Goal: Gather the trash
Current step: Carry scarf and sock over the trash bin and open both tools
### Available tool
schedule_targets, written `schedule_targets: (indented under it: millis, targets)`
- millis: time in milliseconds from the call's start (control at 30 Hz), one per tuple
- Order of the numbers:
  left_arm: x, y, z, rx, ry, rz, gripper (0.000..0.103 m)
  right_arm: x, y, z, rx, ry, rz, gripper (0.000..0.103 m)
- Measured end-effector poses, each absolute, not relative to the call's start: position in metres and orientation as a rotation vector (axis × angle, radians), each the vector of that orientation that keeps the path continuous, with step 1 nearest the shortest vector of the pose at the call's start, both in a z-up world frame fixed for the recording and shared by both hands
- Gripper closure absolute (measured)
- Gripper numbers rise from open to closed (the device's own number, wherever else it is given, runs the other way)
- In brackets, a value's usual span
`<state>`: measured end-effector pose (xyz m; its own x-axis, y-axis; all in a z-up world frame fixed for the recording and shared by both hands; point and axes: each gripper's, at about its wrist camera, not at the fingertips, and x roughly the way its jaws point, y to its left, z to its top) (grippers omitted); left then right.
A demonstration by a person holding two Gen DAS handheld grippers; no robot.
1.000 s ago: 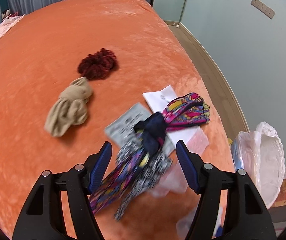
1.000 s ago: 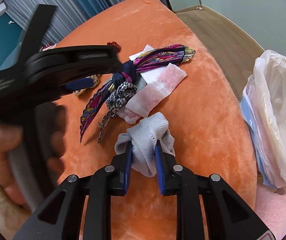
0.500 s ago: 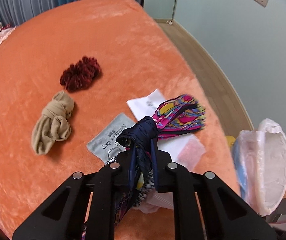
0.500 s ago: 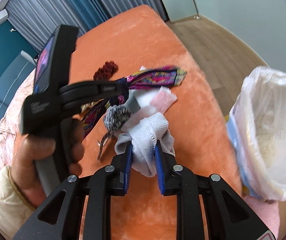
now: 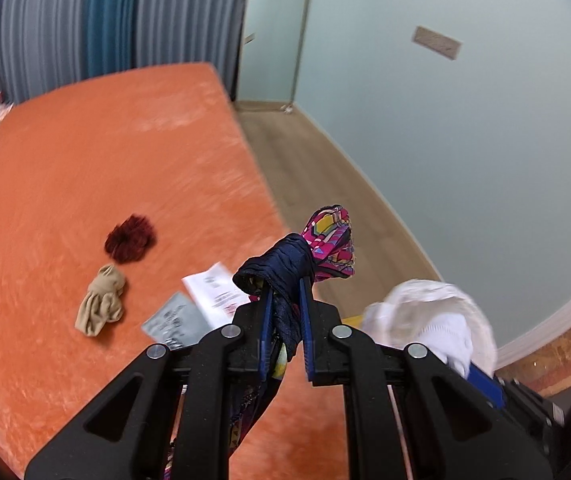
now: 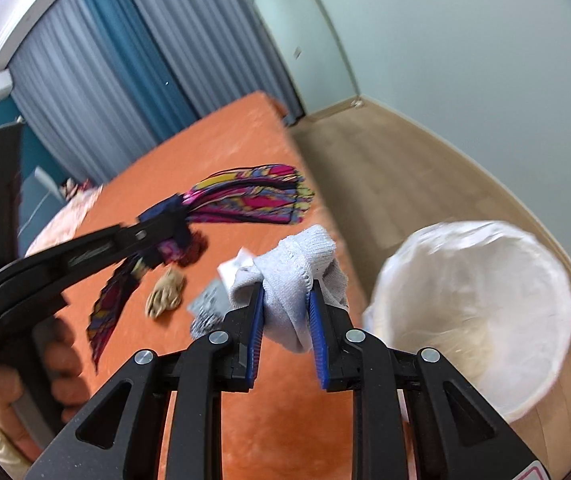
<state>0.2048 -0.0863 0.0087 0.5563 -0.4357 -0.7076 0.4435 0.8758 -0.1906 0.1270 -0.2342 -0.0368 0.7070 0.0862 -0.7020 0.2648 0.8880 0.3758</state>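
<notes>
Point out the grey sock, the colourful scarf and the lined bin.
grey sock (image 6: pixel 297 276): right wrist view, on the bunched knit between the right gripper's fingers.
colourful scarf (image 5: pixel 285 268): left wrist view, on its navy knot above the left gripper's fingers.
lined bin (image 6: pixel 481 300): right wrist view, on the white liner's inner wall.

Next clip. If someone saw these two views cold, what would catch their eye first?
Probably the bright multicoloured scarf, lifted off the orange bed and clamped at its navy knot in the left tool. Next, the grey sock pinched in the right tool, close beside the white-lined trash bin on the floor. A dark red scrunchie and a beige stocking lie on the bed.
</notes>
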Motion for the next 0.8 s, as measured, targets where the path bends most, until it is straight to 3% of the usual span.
schedule_targets:
  millis: [267,800]
  targets:
    - [0.155,-0.146,0.029,0.063,0.805,-0.651,0.091,0.075,-0.297,-0.020,0.549,0.712,-0.238,0.083]
    - [0.099,-0.236,-0.006,0.210,0.866,-0.813,0.090,0.010,-0.353,-0.043,0.668,0.696,-0.382,0.082]
